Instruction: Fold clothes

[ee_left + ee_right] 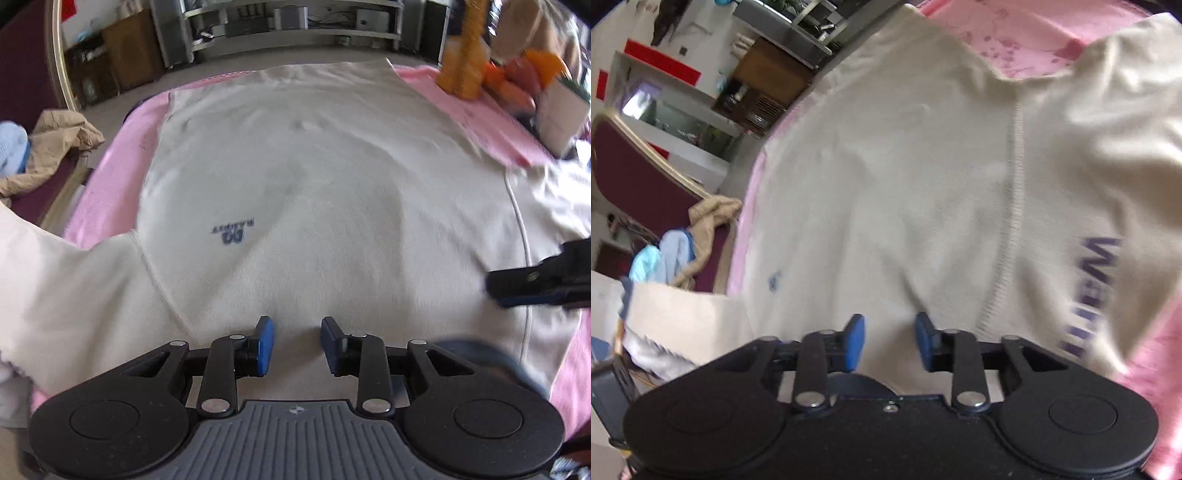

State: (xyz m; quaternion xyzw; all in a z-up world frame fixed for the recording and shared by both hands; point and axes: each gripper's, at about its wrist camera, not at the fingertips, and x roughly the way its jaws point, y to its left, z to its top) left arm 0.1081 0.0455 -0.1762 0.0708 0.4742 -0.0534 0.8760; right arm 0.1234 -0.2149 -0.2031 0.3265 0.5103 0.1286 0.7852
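Observation:
A cream T-shirt (332, 177) lies spread flat, front up, on a pink sheet (110, 184). A small blue logo (232, 233) marks its chest. My left gripper (298, 343) hovers over the shirt near the collar end, jaws open with only bare cloth showing in the gap. From the right edge of this view, the right gripper's fingers (524, 286) reach in over the shoulder seam. In the right wrist view the T-shirt (886, 184) fills the frame, and its sleeve carries dark blue lettering (1095, 288). My right gripper (890, 341) is open above the cloth.
Orange plush toys (476, 62) and a box (561, 110) stand at the far right of the pink sheet. A beige garment (55, 147) and a light blue one (11, 147) lie on a maroon seat at left. Shelving (295, 26) runs along the back.

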